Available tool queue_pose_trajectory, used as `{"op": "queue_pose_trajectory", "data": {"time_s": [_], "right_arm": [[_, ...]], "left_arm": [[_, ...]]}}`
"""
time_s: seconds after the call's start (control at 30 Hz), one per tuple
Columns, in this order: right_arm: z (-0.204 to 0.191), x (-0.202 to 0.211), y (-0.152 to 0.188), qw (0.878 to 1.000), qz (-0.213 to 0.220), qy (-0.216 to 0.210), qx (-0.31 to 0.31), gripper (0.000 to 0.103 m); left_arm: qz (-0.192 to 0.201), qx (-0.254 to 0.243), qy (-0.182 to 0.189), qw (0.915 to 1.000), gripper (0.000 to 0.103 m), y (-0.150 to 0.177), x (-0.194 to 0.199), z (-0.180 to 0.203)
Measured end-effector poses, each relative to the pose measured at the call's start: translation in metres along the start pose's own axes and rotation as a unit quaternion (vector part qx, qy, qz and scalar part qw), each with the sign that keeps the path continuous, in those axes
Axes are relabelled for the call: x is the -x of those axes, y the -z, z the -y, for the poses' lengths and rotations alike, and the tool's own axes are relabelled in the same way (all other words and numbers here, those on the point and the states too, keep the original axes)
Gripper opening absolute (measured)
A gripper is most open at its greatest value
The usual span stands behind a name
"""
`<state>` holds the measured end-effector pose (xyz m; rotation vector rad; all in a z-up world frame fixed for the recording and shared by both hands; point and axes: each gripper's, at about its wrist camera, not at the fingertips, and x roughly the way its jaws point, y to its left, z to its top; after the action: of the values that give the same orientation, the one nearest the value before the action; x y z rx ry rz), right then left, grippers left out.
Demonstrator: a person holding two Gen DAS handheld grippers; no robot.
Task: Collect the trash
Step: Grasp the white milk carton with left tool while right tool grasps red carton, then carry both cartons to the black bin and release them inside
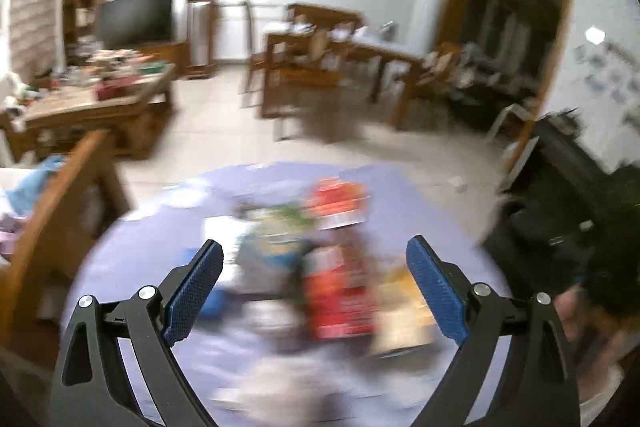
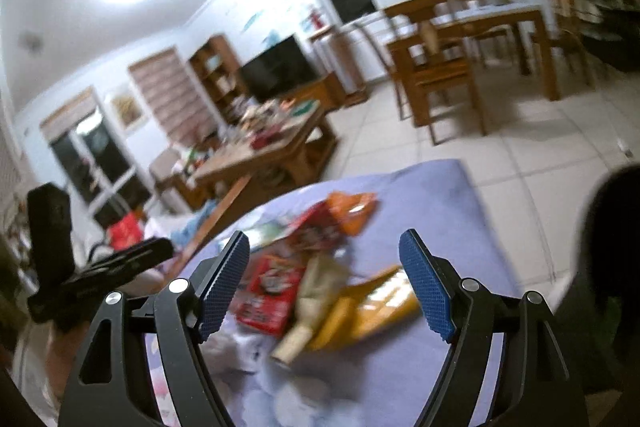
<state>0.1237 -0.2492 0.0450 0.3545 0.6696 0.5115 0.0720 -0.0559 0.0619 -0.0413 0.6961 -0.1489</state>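
Note:
A heap of trash lies on a lilac sheet: a red packet, an orange wrapper, a yellow wrapper and a beige bottle. The left wrist view is blurred, with the red packet and an orange-red wrapper on the same sheet. My left gripper hangs above the heap, open, nothing between its blue pads. My right gripper is also open above the heap and holds nothing. The left gripper's black body shows at the left of the right wrist view.
A wooden bed rail runs left of the sheet. A dark bag or bin stands to the right. Beyond lie a tiled floor, a cluttered coffee table, a dining table with chairs and a TV.

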Motion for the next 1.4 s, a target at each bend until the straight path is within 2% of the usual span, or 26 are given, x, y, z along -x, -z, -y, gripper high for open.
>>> {"op": "queue_pose_trajectory", "data": {"time_s": [0.07, 0.17, 0.23, 0.3, 0.53, 0.6, 0.63, 0.7, 0.77, 0.87, 0.97, 1.2, 1.4], "right_arm": [[-0.026, -0.031, -0.003, 0.999, -0.025, -0.001, 0.024, 0.077], [-0.05, -0.07, -0.001, 0.997, -0.059, 0.008, 0.045, 0.077], [-0.06, -0.099, 0.0, 0.994, -0.087, 0.024, 0.06, 0.077], [-0.064, -0.125, 0.002, 0.991, -0.104, 0.046, 0.072, 0.077], [-0.058, -0.173, 0.004, 0.983, -0.141, 0.08, 0.085, 0.077], [-0.054, -0.181, 0.005, 0.981, -0.148, 0.087, 0.091, 0.071], [-0.053, -0.186, 0.006, 0.979, -0.156, 0.092, 0.092, 0.066], [-0.05, -0.193, 0.009, 0.978, -0.168, 0.093, 0.087, 0.056], [-0.046, -0.197, 0.01, 0.977, -0.168, 0.1, 0.085, 0.046], [-0.043, -0.19, 0.008, 0.98, -0.157, 0.092, 0.079, 0.038], [-0.039, -0.175, 0.006, 0.984, -0.142, 0.078, 0.069, 0.035], [-0.026, -0.108, -0.001, 0.996, -0.082, 0.018, 0.02, 0.034], [-0.021, -0.039, 0.002, 1.0, -0.021, -0.012, 0.002, 0.034]], "left_arm": [[-0.017, -0.035, -0.038, 0.9985, 0.092, 0.001, -0.016, -0.011], [-0.025, -0.068, -0.036, 0.9967, 0.092, 0.003, -0.038, -0.019], [-0.031, -0.133, -0.048, 0.9894, 0.092, 0.005, -0.055, -0.008], [-0.029, -0.168, -0.054, 0.9838, 0.092, 0.008, -0.069, -0.011], [-0.054, -0.194, -0.028, 0.9791, 0.092, 0.005, -0.116, -0.016], [-0.055, -0.195, -0.026, 0.9789, 0.09, 0.007, -0.119, -0.018], [-0.055, -0.194, -0.024, 0.9792, 0.088, 0.008, -0.12, -0.019], [-0.064, -0.189, -0.012, 0.9799, 0.064, 0.011, -0.119, -0.019], [-0.068, -0.185, -0.013, 0.9804, 0.059, 0.013, -0.118, -0.019], [-0.062, -0.175, -0.008, 0.9826, 0.054, 0.013, -0.112, -0.02], [-0.052, -0.156, 0.002, 0.9864, 0.05, 0.013, -0.105, -0.023], [-0.015, -0.134, 0.02, 0.9906, 0.05, 0.012, -0.076, -0.017], [0.027, -0.121, 0.037, 0.9916, 0.049, 0.011, -0.039, -0.001]]}}
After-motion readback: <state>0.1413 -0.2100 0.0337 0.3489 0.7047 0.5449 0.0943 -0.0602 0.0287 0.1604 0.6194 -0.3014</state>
